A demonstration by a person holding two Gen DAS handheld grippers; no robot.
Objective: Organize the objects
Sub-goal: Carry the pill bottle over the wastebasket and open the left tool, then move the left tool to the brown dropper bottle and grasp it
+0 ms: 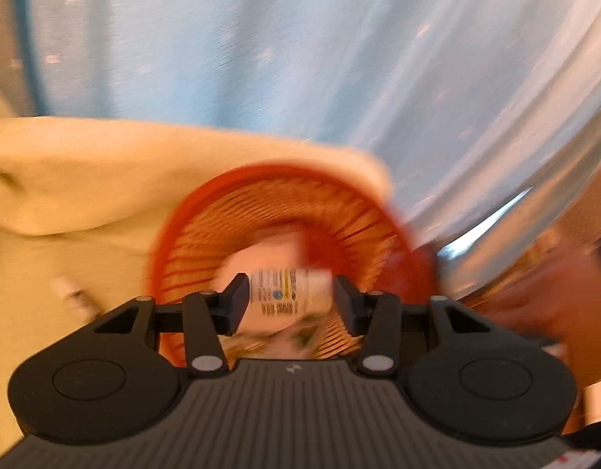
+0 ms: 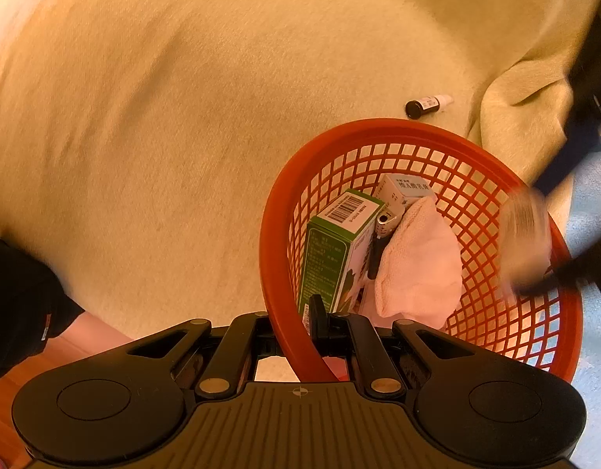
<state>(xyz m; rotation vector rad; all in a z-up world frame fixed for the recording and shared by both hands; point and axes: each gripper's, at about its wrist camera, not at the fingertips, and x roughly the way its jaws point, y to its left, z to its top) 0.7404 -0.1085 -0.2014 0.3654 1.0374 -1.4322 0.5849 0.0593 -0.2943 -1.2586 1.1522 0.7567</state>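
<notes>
Left gripper: fingers clamped on a white labelled bottle, held over the red mesh basket. Right gripper: fingers closed on the basket rim. Basket contents: green box, white box, pink cloth; small dark vial lies beyond on cream blanket.

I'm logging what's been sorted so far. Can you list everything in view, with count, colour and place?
Basket: one, red mesh, on the cloth.
Green box: one, in the basket.
White box: one, in the basket.
Pink cloth: one, in the basket.
Small dark bottle: one, white cap, lying on the cloth beyond the basket.
White bottle: one, between the left fingers, over the basket.
Cream cloth: one, under everything.
Left gripper: holds the white bottle.
Right gripper: clamps the basket's rim.
</notes>
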